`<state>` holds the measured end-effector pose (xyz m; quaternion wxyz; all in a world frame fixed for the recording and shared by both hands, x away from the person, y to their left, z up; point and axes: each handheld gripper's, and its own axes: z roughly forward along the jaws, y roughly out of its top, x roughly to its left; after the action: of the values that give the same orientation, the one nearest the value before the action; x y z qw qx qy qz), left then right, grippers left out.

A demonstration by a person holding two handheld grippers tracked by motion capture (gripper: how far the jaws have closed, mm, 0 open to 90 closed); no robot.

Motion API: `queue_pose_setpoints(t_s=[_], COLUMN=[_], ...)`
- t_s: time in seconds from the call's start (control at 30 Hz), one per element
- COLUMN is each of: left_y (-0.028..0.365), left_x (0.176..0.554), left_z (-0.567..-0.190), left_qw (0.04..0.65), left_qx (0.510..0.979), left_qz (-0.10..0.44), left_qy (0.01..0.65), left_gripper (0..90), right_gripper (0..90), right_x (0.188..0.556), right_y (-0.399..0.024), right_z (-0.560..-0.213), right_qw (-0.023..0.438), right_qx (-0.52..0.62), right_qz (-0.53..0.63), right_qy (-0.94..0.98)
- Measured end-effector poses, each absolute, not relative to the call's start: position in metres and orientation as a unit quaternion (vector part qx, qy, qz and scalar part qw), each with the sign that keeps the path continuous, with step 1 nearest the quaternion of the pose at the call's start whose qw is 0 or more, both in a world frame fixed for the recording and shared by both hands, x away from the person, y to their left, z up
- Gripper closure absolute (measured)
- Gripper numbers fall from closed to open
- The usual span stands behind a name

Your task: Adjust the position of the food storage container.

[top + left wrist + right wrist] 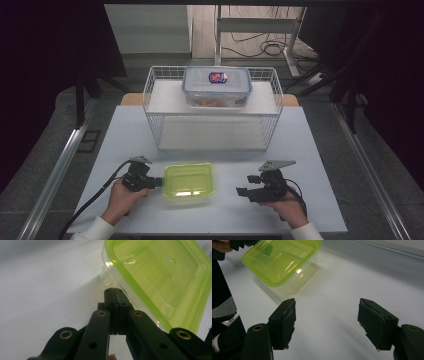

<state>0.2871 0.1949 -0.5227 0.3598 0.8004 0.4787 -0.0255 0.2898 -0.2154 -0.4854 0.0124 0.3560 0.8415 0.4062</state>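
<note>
The green-lidded clear container sits on the white table near the front edge, right between my two grippers, lid on and lying flat. From the left gripper view I see its lime lid and clear wall close up, just beside my jaw tips on their right, and I can't tell from here whether the tips touch the rim or sit a hair off it. My left gripper points at the container's left side, and its jaws are pressed flat together with nothing between them. In the high view that tip looks right at the container's left edge. On the other side, my right gripper rests apart from the container, pointing toward it, jaws spread wide with bare table between them; in the right gripper view the container lies farther off, up and left of the gap. Beyond it, toward the back of the table, stands a white wire basket rack, and on its upper shelf sits a blue-rimmed clear lunch box with a red and blue label on the lid.
</note>
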Motion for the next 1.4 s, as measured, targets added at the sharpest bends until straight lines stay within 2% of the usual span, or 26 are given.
queue_pose_setpoints(t_s=[0.57,0.87,0.97,1.07,1.23,1.4], left_y=[0.154,0.178,0.188,0.192,0.202,0.205], left_x=[0.296,0.294,0.286,0.279,0.270,0.266], left_z=[-0.522,-0.514,-0.508,-0.499,-0.483,-0.479], left_qw=[0.368,0.391,0.400,0.398,0.424,0.429], left_qx=[0.808,0.792,0.784,0.785,0.778,0.777], left_qz=[-0.046,-0.038,-0.027,-0.030,-0.032,-0.009], left_qy=[0.458,0.467,0.474,0.474,0.462,0.460], left_gripper=[89.7,87.5,79.9,62.7,51.4,34.7], right_gripper=[30.7,30.7,30.6,30.5,29.1,27.2], right_x=[0.290,0.289,0.289,0.289,0.291,0.292], right_y=[-0.216,-0.217,-0.217,-0.216,-0.216,-0.217], right_z=[-0.486,-0.485,-0.485,-0.485,-0.486,-0.486], right_qw=[0.015,0.015,0.016,0.017,-0.003,-0.002], right_qx=[0.356,0.356,0.357,0.357,0.358,0.368], right_qz=[0.407,0.411,0.409,0.409,0.431,0.438], right_qy=[0.841,0.839,0.839,0.840,0.828,0.820])
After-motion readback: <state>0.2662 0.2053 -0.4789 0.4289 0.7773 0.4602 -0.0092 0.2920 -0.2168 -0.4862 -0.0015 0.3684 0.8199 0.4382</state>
